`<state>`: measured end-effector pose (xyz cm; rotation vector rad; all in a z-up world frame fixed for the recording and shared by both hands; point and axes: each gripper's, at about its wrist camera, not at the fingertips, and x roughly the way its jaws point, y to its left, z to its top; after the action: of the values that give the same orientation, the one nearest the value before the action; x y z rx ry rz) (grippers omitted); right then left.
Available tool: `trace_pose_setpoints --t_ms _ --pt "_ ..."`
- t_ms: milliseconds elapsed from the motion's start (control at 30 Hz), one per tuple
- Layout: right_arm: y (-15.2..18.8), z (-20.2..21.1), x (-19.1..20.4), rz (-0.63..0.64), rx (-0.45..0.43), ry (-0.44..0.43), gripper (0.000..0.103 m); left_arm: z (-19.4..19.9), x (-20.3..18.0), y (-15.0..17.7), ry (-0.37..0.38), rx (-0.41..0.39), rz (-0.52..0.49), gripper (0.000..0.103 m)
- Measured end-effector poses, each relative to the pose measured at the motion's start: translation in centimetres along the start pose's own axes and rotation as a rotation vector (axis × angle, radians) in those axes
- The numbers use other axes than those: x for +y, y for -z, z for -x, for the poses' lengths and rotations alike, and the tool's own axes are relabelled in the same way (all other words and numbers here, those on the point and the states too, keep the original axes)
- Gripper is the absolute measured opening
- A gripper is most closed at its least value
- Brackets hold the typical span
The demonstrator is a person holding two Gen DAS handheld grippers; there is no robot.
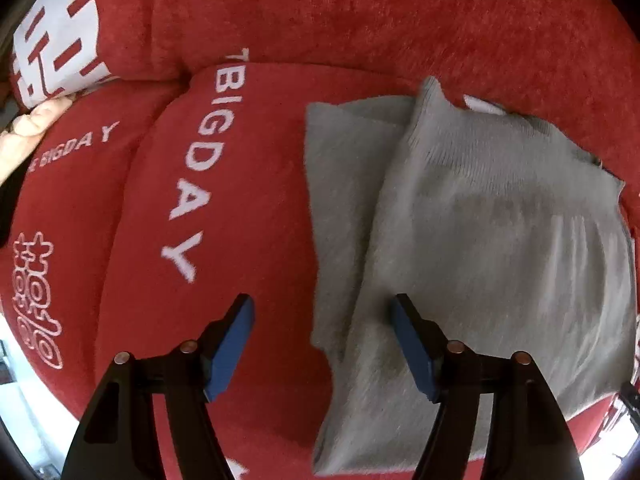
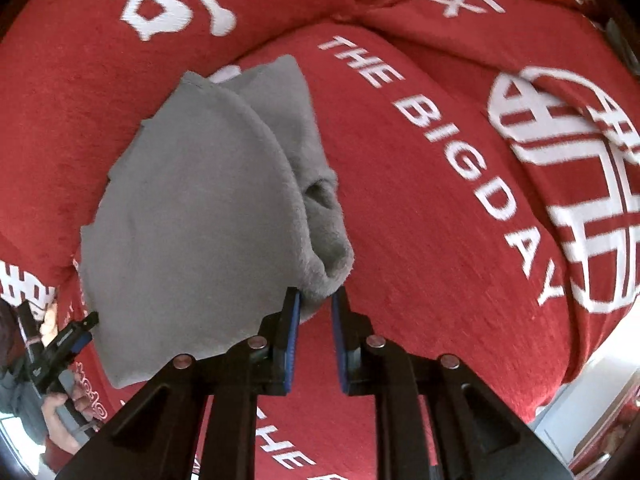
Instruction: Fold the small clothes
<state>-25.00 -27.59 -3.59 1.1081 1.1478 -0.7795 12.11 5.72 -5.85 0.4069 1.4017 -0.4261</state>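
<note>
A small grey fleece garment [image 1: 460, 240] lies partly folded on a red sofa cushion [image 1: 248, 200]. In the left wrist view my left gripper [image 1: 322, 308] is open, hovering over the garment's left edge, its right finger above the grey cloth and its left finger above the red cushion. In the right wrist view the garment [image 2: 192, 220] lies left of centre with a rolled hem. My right gripper [image 2: 316, 300] is nearly closed, its blue pads on either side of the hem's near corner [image 2: 320, 280], pinching it.
The red cushions carry white "THE BIG DAY" lettering [image 2: 452, 148] and white emblems [image 2: 568, 184]. The sofa backrest [image 1: 400, 12] rises behind the garment. The left gripper [image 2: 68, 344] and hand show at the left edge of the right wrist view.
</note>
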Motion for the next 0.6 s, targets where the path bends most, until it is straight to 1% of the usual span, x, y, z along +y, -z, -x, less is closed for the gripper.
trace_pose_setpoints --t_ms 33,100,133,167,333,467,567,600 --pt "0.1 -0.2 -0.2 -0.01 0.005 0.003 0.018 0.4 -0.1 0.2 -0.011 0.0 -0.013 0.071" --pt "0.5 -0.1 -0.8 -0.023 0.013 0.013 0.023 0.9 -0.2 0.7 -0.02 0.004 -0.027 0.071" --pt "0.7 0.1 -1.0 -0.022 0.014 0.018 0.033 1.1 -0.3 0.9 -0.017 0.011 -0.032 0.071" --pt "0.8 0.1 -0.9 -0.02 0.016 0.02 0.039 1.3 -0.4 1.1 -0.012 0.018 -0.032 0.071" --pt "1.7 0.5 0.2 0.022 0.016 0.0 0.04 2.3 -0.6 2.3 0.015 0.033 -0.042 0.071" --pt "2.2 0.2 1.8 0.063 0.037 -0.054 0.043 2.4 -0.5 2.9 0.023 0.046 -0.043 0.071" --pt "2.3 -0.4 2.7 0.063 0.063 -0.102 0.043 2.6 -0.4 3.4 0.008 0.036 -0.048 0.071" --pt "2.4 -0.6 2.9 0.062 0.071 -0.115 0.043 2.7 -0.3 3.5 0.0 0.029 -0.049 0.075"
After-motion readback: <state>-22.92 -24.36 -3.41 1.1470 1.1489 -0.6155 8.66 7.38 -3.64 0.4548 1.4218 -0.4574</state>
